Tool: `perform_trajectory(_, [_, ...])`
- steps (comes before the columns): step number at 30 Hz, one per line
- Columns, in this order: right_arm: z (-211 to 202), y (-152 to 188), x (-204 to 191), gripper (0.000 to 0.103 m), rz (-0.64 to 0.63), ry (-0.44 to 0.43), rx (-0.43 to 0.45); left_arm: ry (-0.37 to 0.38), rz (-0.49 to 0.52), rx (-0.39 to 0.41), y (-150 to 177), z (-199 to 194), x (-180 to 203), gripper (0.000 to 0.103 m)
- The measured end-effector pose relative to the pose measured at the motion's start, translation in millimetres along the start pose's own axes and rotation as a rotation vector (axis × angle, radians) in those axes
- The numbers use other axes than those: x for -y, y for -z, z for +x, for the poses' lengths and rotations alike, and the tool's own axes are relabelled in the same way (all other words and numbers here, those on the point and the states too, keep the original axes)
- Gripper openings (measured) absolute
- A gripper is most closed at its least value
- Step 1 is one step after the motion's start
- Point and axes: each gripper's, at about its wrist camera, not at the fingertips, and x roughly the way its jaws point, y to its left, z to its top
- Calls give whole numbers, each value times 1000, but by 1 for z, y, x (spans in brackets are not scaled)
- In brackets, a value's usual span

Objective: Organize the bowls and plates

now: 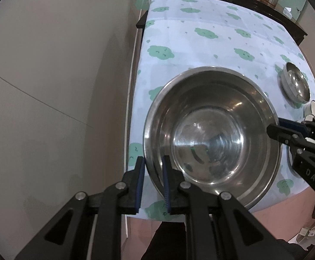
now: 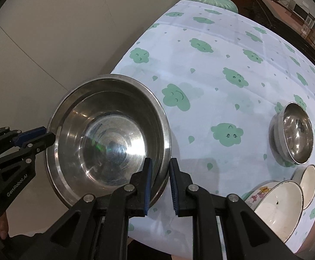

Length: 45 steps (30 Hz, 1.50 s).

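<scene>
Left wrist view: the left gripper (image 1: 153,174) pinches the near-left rim of a large steel mixing bowl (image 1: 211,136), mouth facing up toward the camera, over the near left part of a table in a cloud-print tablecloth (image 1: 200,43). The right gripper (image 1: 273,127) clamps the rim on the opposite, right side. A small steel bowl (image 1: 296,85) sits further right.

Right wrist view: the right gripper (image 2: 160,174) grips the bowl's (image 2: 107,138) near-right rim, jaws narrow; the bowl is round, tilted slightly. Two white enamel bowls (image 2: 280,205) lean near the right edge.
</scene>
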Motion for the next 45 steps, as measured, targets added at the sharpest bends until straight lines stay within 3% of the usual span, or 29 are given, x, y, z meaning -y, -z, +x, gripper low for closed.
perform_trajectory(45, [28,7,0,18,25,28,-76,49,45,-109,8,40,6,13])
